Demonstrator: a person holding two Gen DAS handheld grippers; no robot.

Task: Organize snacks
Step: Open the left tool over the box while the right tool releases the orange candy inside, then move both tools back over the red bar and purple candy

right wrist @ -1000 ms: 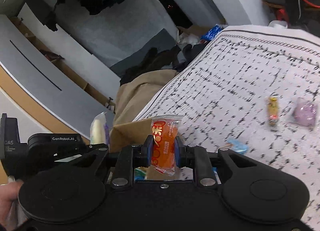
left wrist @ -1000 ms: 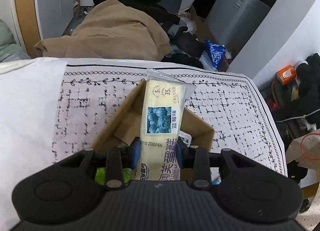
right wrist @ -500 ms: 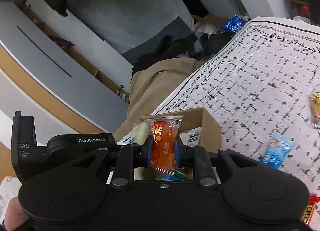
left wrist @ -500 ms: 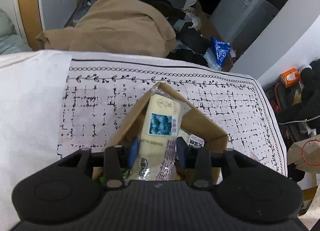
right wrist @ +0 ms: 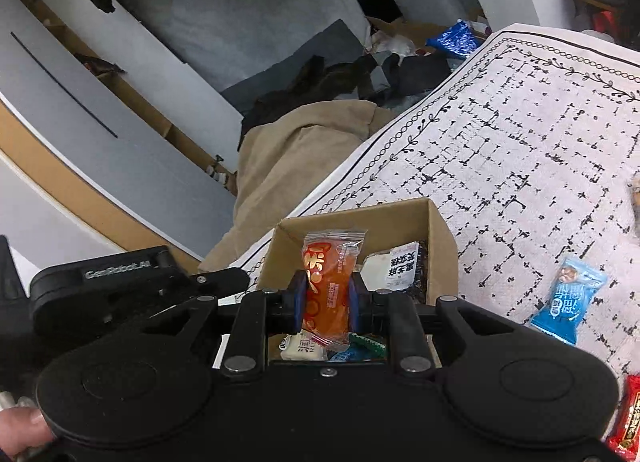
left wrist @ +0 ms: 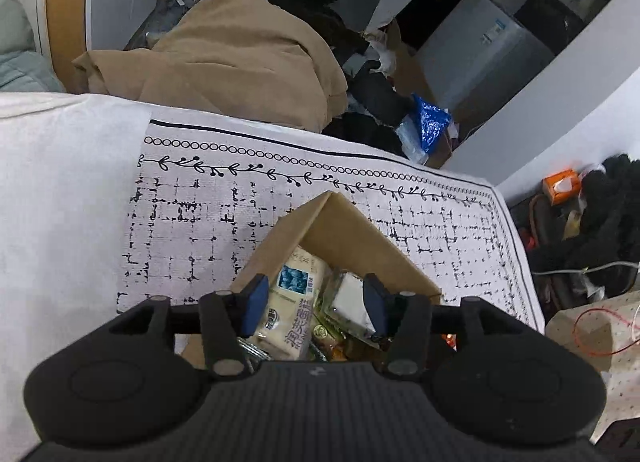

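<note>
Cluttered room behind, and on the white table cloth with black grid print (right wrist: 520, 166) sits the open brown cardboard box (left wrist: 352, 230), several packets already in it. My left tongs (left wrist: 316, 304) have just been opening, letting the cream blueberry cake packet (left wrist: 290, 310) lie loose in the box. My right tongs (right wrist: 326, 300) pinch the orange jelly packet (right wrist: 330, 282) above the box, with the blue wrapped snack (right wrist: 568, 306) and red wrapped snack (right wrist: 626, 426) left outside.

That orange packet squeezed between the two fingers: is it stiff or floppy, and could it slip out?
The orange plastic snack packet probably flexes: its crimped top stands free above the right gripper, wrapper wrinkled. It looks light for its size. Glossy film may be slippery, though the blue pads pinch its middle over the brown cardboard box.
</note>
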